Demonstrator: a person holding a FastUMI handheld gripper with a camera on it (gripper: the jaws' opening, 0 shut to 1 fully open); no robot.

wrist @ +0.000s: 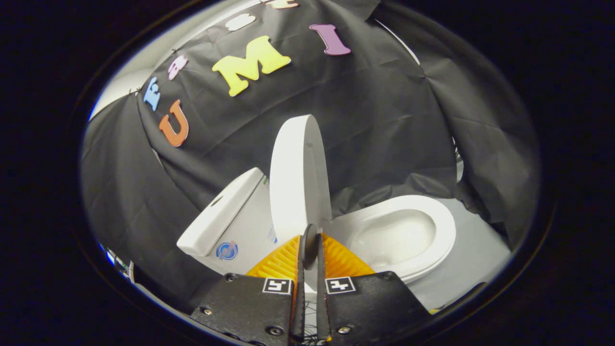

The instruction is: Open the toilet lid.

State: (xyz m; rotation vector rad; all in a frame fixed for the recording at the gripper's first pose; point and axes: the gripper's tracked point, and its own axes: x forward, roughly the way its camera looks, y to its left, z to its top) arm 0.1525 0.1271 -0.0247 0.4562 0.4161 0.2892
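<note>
The tongs [310, 240] pinch narrowly on the rim of the lid [298, 178], which stands nearly upright between tank [218, 218] and bowl [408, 235]. Ease it gently toward the tank before letting go.

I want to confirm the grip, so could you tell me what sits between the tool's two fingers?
In the gripper view, the raised lid's lower edge sits between the tool's fingers, which pinch it from both sides.
</note>
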